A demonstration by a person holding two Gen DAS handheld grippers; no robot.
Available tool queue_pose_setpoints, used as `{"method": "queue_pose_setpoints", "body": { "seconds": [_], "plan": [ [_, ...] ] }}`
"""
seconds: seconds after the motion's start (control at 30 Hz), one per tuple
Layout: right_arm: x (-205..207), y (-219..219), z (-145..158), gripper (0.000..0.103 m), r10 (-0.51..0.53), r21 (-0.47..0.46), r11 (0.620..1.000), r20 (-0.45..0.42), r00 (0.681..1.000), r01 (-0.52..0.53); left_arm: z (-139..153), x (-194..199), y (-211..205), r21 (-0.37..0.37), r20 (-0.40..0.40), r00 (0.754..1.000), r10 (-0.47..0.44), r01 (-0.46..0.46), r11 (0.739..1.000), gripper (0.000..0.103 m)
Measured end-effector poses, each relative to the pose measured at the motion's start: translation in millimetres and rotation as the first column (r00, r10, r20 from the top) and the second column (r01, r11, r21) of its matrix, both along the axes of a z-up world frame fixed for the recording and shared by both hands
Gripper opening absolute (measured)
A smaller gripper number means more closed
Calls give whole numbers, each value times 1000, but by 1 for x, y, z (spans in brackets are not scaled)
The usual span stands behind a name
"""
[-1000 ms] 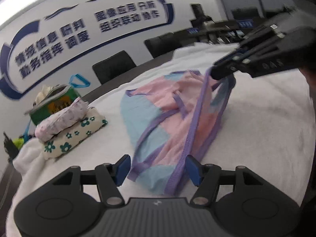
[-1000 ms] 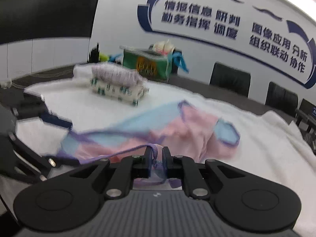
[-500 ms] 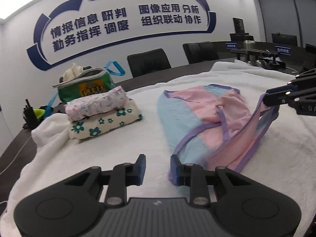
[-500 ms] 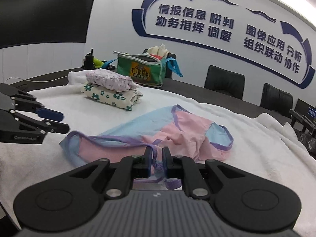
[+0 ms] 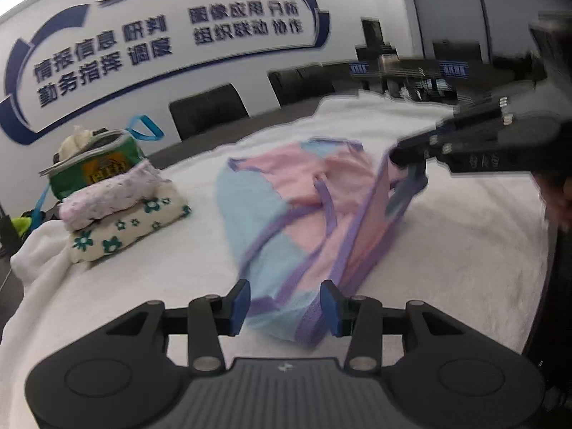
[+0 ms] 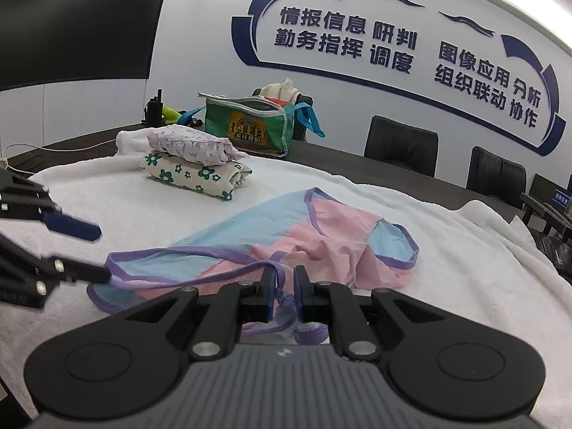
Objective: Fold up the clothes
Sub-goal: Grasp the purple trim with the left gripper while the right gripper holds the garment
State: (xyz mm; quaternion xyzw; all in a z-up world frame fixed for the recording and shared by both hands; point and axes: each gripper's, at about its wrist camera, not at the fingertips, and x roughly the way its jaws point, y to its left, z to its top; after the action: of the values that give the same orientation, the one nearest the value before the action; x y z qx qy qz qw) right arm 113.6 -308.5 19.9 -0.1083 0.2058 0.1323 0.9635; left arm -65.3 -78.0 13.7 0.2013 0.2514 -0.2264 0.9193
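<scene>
Garment (image 6: pixel 286 228) spread on white towel (image 6: pixel 447 250); meeting room, blue wall lettering (image 6: pixel 393 46).

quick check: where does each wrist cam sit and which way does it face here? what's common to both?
Left wrist: on the left tool, facing along its fingers, jaws open around the near hem of the pink-and-blue garment; the right tool enters from the right.
Right wrist: on the right tool, shut on the garment's purple strap; the left tool enters from the left.
Shared: garment, folded stack, green bag, white towel, wall lettering.
</scene>
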Motion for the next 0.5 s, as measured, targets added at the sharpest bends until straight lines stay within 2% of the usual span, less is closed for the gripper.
{"method": "queue_pose_setpoints", "body": {
  "seconds": [0.07, 0.13, 0.17, 0.2, 0.33, 0.5],
  "plan": [
    [0, -2, 0, 10, 1, 4, 1000, 3, 1000, -1, -6, 0, -8, 54, 23, 1000, 6, -7, 998, 41],
    [-1, -1, 0, 10, 1, 5, 1000, 9, 1000, -1, -8, 1, -9, 60, 26, 999, 21, -22, 998, 32],
    [-1, 0, 0, 10, 2, 3, 1000, 13, 1000, -2, -9, 3, -8, 51, 21, 999, 36, -37, 998, 9],
    [-2, 0, 0, 10, 3, 2, 1000, 17, 1000, -3, -9, 5, -5, 42, 22, 998, 61, -62, 997, 2],
    [-4, 4, -5, 10, -13, -60, 998, 21, 1000, 14, -2, 10, 14, -29, 50, 984, 172, -171, 985, 0],
    [-5, 8, -35, 10, -71, -196, 978, -9, 997, 68, 11, 12, 32, -99, 73, 964, 256, -248, 964, 0]
  ]
}}
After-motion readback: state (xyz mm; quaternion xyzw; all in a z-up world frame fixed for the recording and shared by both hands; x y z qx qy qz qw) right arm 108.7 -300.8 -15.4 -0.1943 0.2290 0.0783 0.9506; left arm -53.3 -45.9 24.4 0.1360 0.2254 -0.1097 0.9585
